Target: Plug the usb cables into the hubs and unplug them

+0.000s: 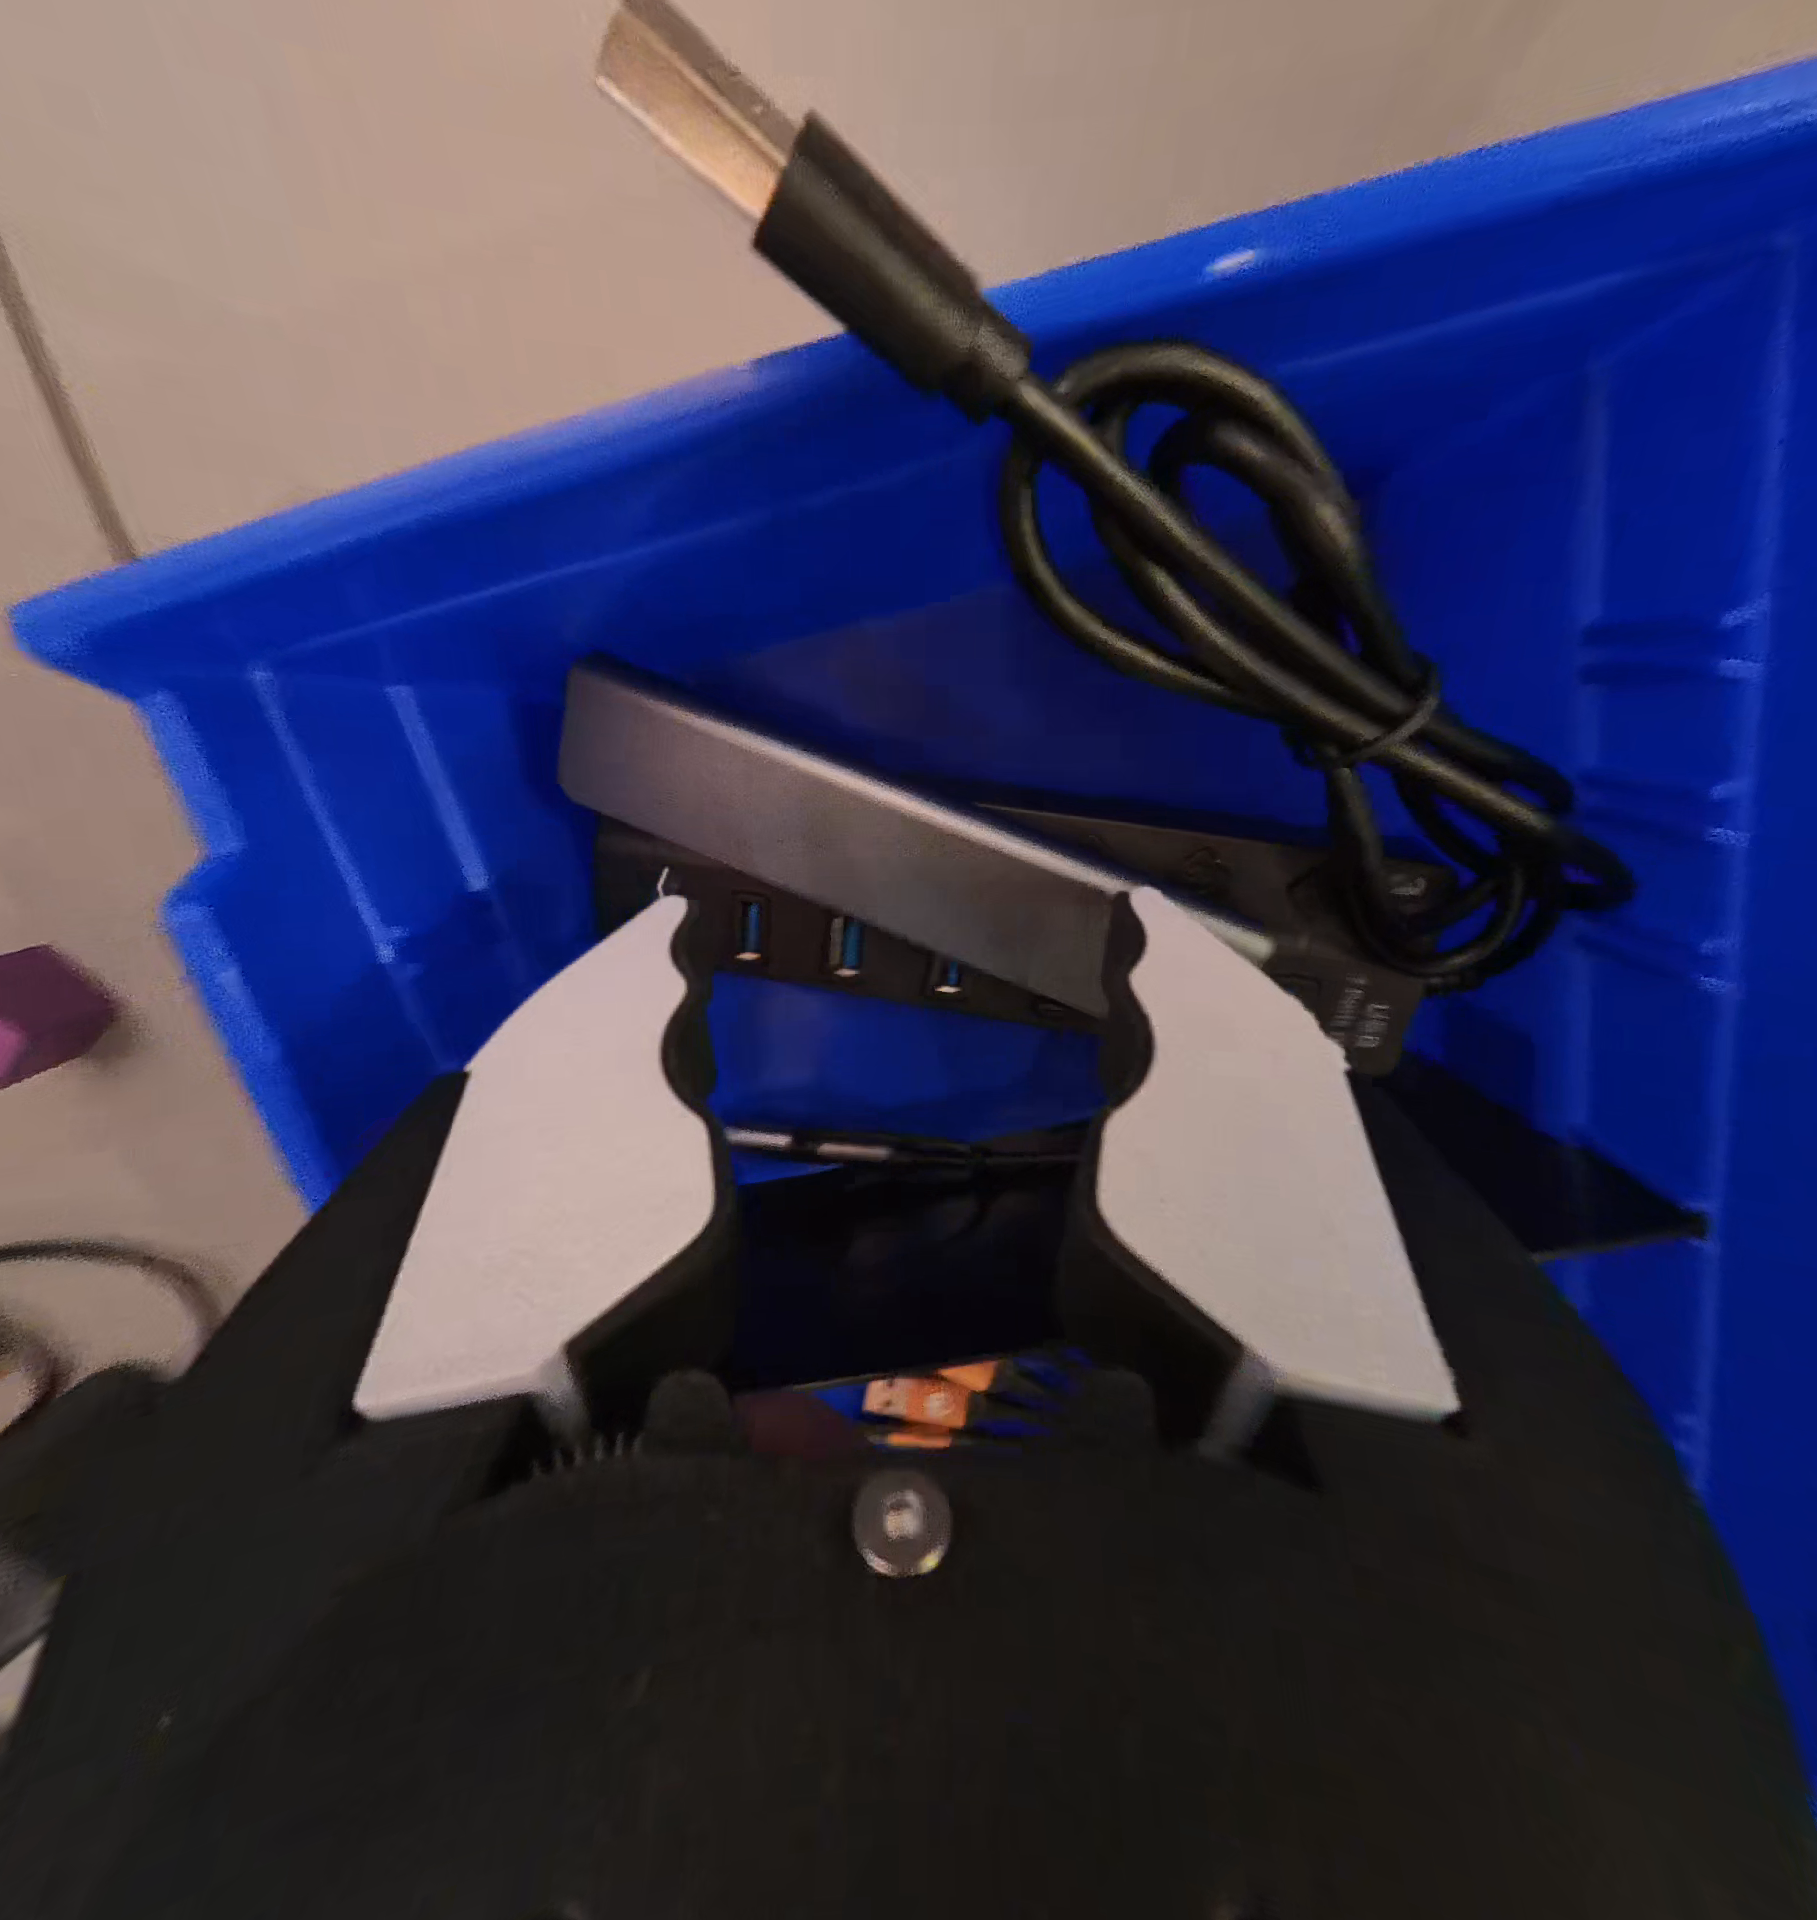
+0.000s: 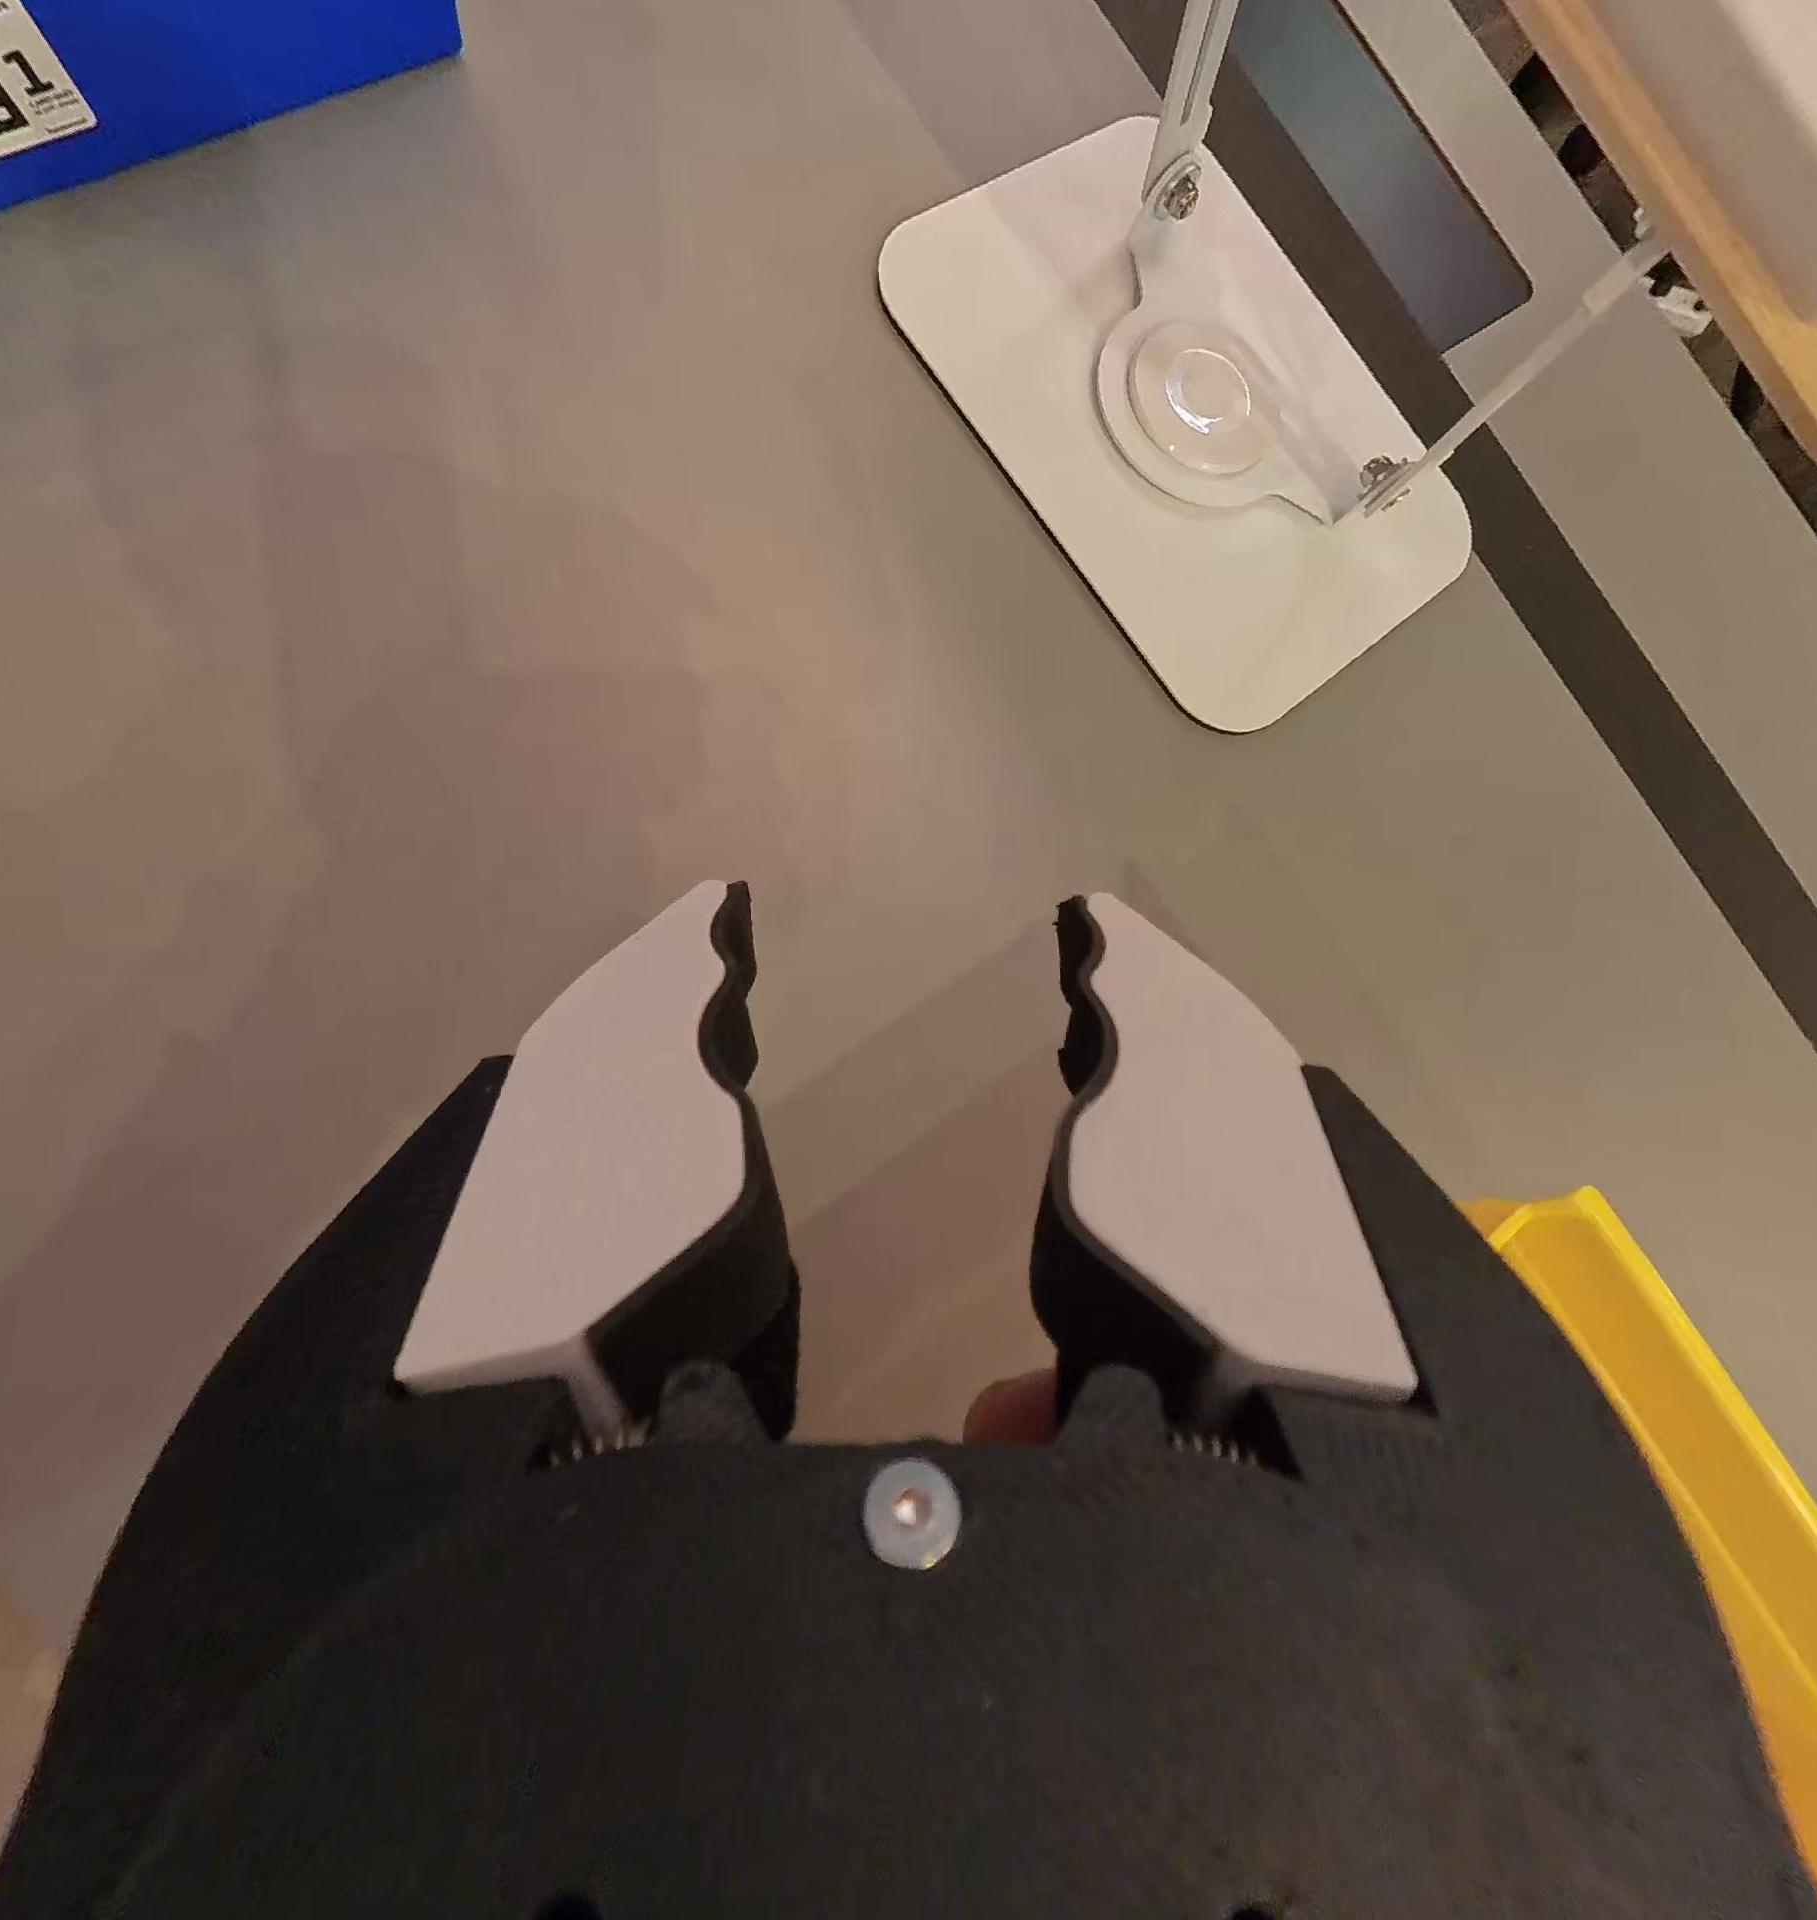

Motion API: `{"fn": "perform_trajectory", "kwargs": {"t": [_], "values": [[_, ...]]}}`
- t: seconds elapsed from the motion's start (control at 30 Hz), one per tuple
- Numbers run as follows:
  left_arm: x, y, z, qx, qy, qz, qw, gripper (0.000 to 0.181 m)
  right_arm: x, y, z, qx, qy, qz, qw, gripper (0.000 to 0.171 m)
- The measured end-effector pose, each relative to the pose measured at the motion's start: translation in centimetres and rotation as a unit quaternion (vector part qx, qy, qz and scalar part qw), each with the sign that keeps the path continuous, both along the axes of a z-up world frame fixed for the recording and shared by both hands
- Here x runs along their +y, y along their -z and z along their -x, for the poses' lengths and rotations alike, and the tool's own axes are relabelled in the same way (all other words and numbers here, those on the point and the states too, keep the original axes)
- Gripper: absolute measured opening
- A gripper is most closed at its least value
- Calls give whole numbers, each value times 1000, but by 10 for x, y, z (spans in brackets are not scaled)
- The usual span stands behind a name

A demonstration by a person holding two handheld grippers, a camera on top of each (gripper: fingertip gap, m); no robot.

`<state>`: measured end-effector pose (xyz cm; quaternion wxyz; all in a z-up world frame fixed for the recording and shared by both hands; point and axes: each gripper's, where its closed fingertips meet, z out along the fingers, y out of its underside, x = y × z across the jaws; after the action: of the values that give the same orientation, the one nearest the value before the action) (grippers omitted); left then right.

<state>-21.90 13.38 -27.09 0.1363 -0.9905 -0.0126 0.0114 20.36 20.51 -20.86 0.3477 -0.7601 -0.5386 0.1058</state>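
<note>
Left gripper (image 1: 904,935) pinching a grey USB hub (image 1: 842,831) across its length, one fingertip at each end, lifted over the blue bin (image 1: 468,582). Row of blue-tongued ports (image 1: 847,945) faces the camera from the hub's underside edge. Its black cable (image 1: 1247,582), coiled and tied, trails to the right; the USB-A plug (image 1: 769,135) sticks up past the bin rim, metal shell free, plugged into nothing. A second dark hub or adapter (image 1: 1340,977) lies just behind the held one; whether they touch I cannot tell. Orange connectors (image 1: 925,1403) show deep in the bin, under the gripper body. Frame is motion-blurred.

Right gripper (image 2: 904,914) spread, holding nothing, over bare grey tabletop (image 2: 468,623). White stand base (image 2: 1195,416) ahead right, yellow bin (image 2: 1662,1403) at its right flank, a blue bin corner (image 2: 260,62) far left.

Risks, as judged:
- End-on pinch gives little purchase; hub may pivot or slip out once a plug pushes into a port
- Coil may snag the bin rim or drag the neighbouring hub on a further lift
- Loose plug swings; hard for the right gripper to catch squarely
- Right gripper is well away from the work, so no second hold is ready
</note>
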Motion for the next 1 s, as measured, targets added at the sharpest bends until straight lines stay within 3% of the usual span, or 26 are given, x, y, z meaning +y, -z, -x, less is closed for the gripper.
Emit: {"fn": "perform_trajectory", "kwargs": {"t": [0.07, 0.53, 0.57, 0.6, 0.77, 0.83, 0.9, 1.0], "values": [[2, 3, -12, -58, -2, -9, 998, 72, 1, 0, -1, 4, 2, 4, 1000, 57], [9, 16, 7, -18, -64, 24, 998, 59, 0, 3, 1, -2, 2, 5, 1000, 57], [12, 13, 7, -14, -59, 9, 998, 40, 0, 2, 0, -1, 3, 5, 1000, 57], [14, 9, 7, -12, -53, -3, 999, 0, 1, 2, 0, 0, 3, 5, 1000, 57], [5, 11, 20, 18, -58, -2, 998, 4, 4, 0, -6, 5, 10, 6, 1000, 56], [2, 7, 18, 13, -44, 1, 999, 35, 5, 0, -6, 7, 11, 9, 1000, 56], [4, 2, 5, 0, 29, -10, 1000, 52, 5, 1, -6, 7, 11, 10, 1000, 56], [-6, -3, 15, 121, 185, 28, 975, 55, 4, 3, -5, 4, 9, 11, 1000, 56]]}}
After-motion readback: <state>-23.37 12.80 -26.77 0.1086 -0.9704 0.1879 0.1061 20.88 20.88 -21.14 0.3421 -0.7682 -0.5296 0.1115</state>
